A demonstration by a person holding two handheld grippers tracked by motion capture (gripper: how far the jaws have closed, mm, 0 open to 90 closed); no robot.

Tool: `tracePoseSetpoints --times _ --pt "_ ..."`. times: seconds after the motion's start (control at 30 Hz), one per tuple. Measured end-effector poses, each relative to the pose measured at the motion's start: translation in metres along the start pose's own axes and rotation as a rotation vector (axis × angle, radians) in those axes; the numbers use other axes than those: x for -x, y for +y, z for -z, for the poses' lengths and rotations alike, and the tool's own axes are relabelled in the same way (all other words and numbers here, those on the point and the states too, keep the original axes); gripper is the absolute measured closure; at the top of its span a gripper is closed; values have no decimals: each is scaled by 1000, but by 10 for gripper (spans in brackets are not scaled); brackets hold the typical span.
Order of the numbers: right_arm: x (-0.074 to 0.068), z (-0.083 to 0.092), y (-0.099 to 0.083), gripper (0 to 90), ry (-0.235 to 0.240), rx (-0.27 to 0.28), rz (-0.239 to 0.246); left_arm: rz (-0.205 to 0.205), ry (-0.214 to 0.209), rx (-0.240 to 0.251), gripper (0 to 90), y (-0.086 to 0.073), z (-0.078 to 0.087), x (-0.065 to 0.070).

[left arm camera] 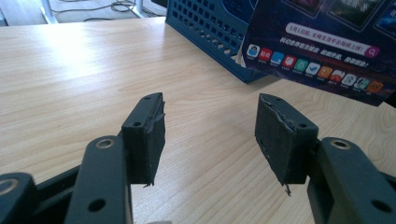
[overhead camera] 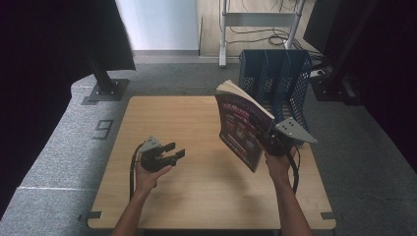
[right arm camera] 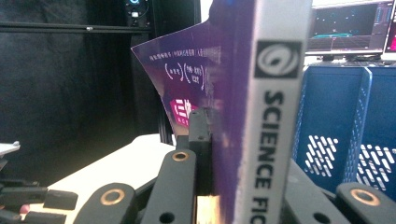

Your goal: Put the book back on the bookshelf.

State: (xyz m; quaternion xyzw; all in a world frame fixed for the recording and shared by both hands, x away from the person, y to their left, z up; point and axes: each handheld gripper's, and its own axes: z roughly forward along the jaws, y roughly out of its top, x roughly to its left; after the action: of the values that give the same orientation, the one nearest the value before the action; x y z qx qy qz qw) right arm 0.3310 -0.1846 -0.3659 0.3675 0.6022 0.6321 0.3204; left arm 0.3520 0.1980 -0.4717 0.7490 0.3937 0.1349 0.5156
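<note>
Jaws of the right gripper [overhead camera: 272,141] are clamped on a purple book [overhead camera: 241,129], which is held upright off the table [overhead camera: 196,196], just in front of the blue file rack [overhead camera: 280,81]. Well to the book's left, the left gripper [overhead camera: 169,153] is held low over the table; its jaws are spread, with nothing between them.

Soft light is falling from above onto the wooden table [overhead camera: 196,162], leaving the left and right edges of the high view sinking into darkness. Glare is washing out the table's far left corner in the left gripper view. The book [right arm camera: 261,116] spine is blurring close up.
</note>
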Motion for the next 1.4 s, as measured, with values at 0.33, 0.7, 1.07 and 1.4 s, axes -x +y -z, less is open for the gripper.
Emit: tracePoseSetpoints --times 0.33,0.7,1.07,1.4 --pt "3 -4 7 818 -16 12 -4 -8 -7 12 437 0 2 3" --pt "9 -6 25 818 -47 25 -1 -16 6 12 435 1 5 3" --pt "21 -4 29 818 -100 33 -19 -19 30 10 431 0 8 1" --pt "29 -3 35 818 -133 47 -1 -20 46 5 432 -1 5 1"
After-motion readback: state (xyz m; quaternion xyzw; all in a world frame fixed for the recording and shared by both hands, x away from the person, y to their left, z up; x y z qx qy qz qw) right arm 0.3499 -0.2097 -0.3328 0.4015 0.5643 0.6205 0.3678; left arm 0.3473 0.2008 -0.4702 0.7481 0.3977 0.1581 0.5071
